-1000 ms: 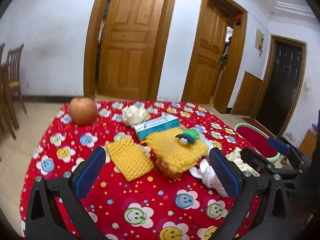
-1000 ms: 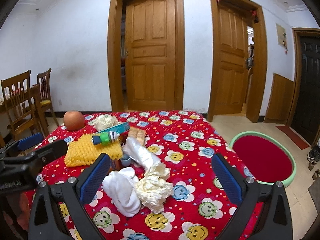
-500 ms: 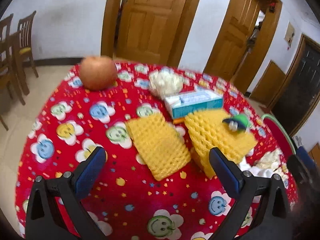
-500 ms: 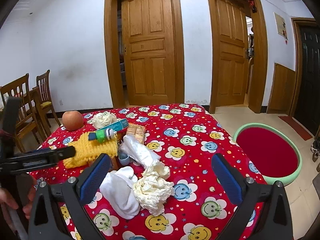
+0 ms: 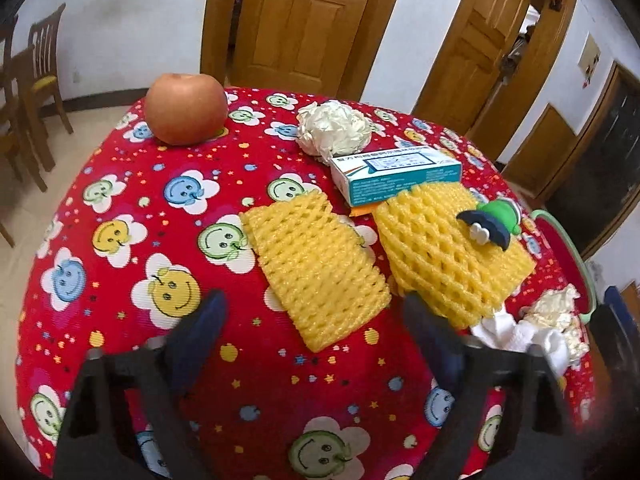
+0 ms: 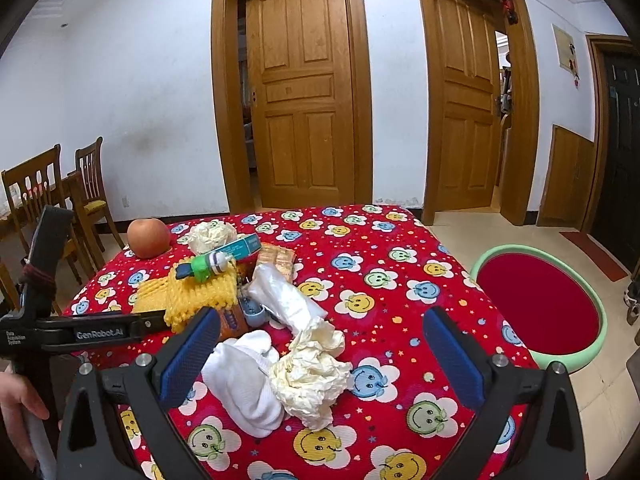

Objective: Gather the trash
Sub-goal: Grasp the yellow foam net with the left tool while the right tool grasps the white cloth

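Your left gripper (image 5: 312, 344) tilts down over the near yellow foam fruit net (image 5: 316, 268), closing with nothing pressed yet (likely lining up to pinch that flat trash). Your right gripper (image 6: 320, 348) waits wide open and empty above a crumpled paper ball (image 6: 310, 376) on the red smiley-patterned surface (image 6: 400, 280). Count two nets, two paper balls, one apple (image 5: 185, 108), one teal carton (image 5: 396, 172).

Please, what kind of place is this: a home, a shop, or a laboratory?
Most likely a room in a home. It has panelled wooden doors, wooden dining chairs by the wall, and a table under a red smiley-flower cloth carrying an apple and household scraps.
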`<state>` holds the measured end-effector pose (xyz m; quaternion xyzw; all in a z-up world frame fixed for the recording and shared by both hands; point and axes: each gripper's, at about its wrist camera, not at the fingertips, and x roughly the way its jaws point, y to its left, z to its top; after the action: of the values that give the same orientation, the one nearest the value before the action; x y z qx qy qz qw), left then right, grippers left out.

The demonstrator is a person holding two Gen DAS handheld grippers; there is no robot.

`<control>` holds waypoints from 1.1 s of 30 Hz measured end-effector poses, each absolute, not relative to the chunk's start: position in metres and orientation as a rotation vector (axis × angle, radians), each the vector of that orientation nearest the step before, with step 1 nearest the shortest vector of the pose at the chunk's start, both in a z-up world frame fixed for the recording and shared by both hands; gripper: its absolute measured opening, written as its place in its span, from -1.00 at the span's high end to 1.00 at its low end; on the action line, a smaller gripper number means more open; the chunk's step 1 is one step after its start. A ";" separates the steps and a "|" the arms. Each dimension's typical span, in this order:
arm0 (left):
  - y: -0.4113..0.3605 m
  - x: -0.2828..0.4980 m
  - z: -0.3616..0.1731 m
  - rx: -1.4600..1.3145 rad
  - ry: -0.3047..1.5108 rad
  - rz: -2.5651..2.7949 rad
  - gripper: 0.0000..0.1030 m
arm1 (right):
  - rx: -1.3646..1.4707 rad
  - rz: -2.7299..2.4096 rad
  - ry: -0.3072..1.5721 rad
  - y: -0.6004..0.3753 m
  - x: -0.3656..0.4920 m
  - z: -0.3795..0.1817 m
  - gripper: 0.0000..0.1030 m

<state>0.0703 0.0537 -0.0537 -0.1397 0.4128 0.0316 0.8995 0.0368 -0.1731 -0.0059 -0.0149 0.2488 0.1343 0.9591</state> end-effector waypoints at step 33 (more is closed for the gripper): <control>0.042 -0.003 -0.014 -0.293 0.558 -0.029 0.79 | -0.042 0.560 0.451 -0.194 0.016 0.009 -1.00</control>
<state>-0.0028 0.0421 -0.0136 -0.1438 0.2744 -0.0144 0.9507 0.0158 -0.1938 0.0085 -0.0207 0.2204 0.2742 0.9358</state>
